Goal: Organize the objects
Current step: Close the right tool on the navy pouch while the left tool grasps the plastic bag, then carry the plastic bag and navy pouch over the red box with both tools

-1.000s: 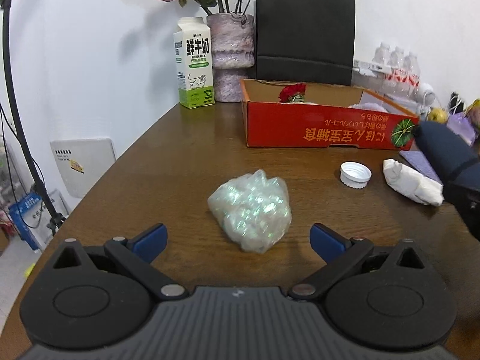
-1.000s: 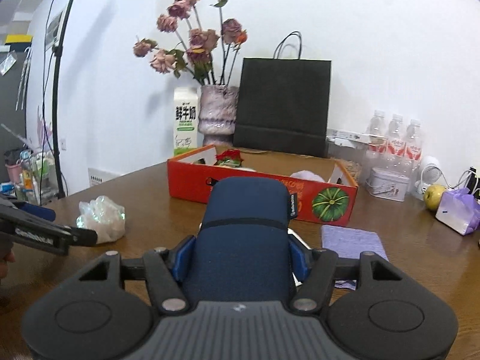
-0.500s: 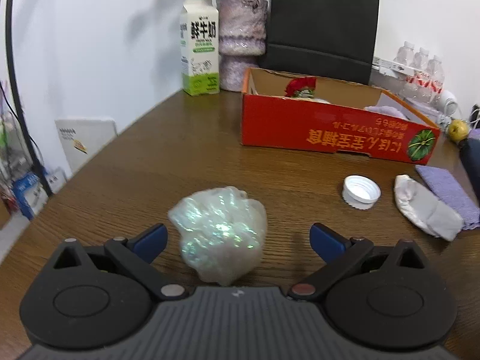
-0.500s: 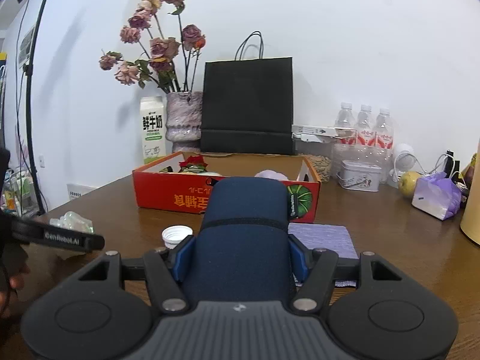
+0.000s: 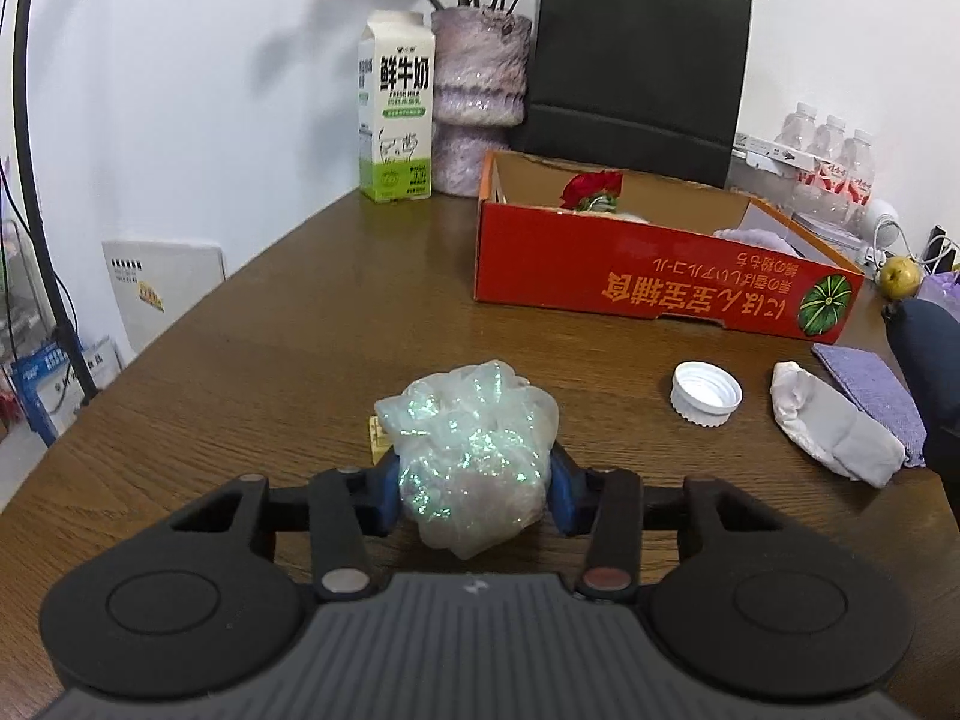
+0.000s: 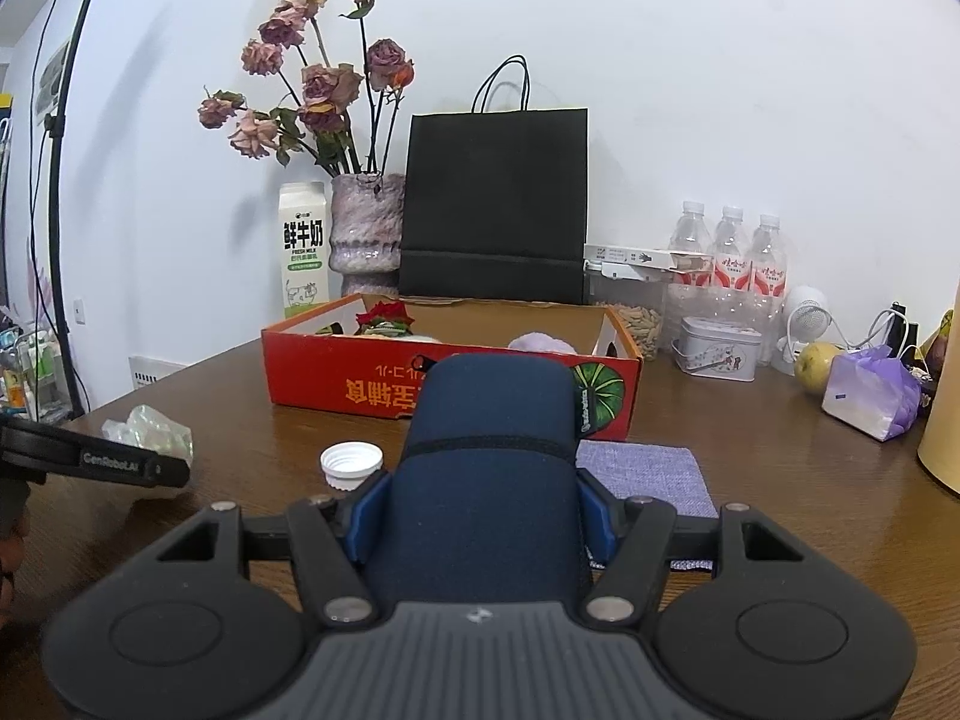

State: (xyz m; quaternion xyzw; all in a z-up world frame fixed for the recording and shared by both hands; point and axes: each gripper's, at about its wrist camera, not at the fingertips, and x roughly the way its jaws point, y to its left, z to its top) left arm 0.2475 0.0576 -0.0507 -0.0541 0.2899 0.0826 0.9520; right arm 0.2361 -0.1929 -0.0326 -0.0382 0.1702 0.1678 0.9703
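Observation:
My left gripper [image 5: 471, 489] is shut on a crumpled iridescent plastic wrap [image 5: 471, 444] that rests on the brown table [image 5: 300, 330]. My right gripper [image 6: 483, 519] is shut on a dark blue case [image 6: 486, 462], held above the table. The red cardboard box [image 5: 654, 282] stands beyond, with a red flower [image 5: 591, 189] and a pale cloth inside. A white bottle cap [image 5: 706, 393], a white wad [image 5: 834, 429] and a purple cloth [image 5: 870, 384] lie right of the wrap. The wrap also shows in the right wrist view [image 6: 150, 429].
A milk carton [image 5: 396, 114], a vase of dried roses [image 5: 477, 102] and a black paper bag [image 5: 636, 69] stand along the wall behind the box. Water bottles [image 6: 729, 258], a tin [image 6: 717, 348], an apple [image 6: 816, 363] and a purple bag [image 6: 870, 393] crowd the right.
My left gripper moved forward around the plastic wrap and closed on it. My right gripper kept hold of the blue case and shifted slightly.

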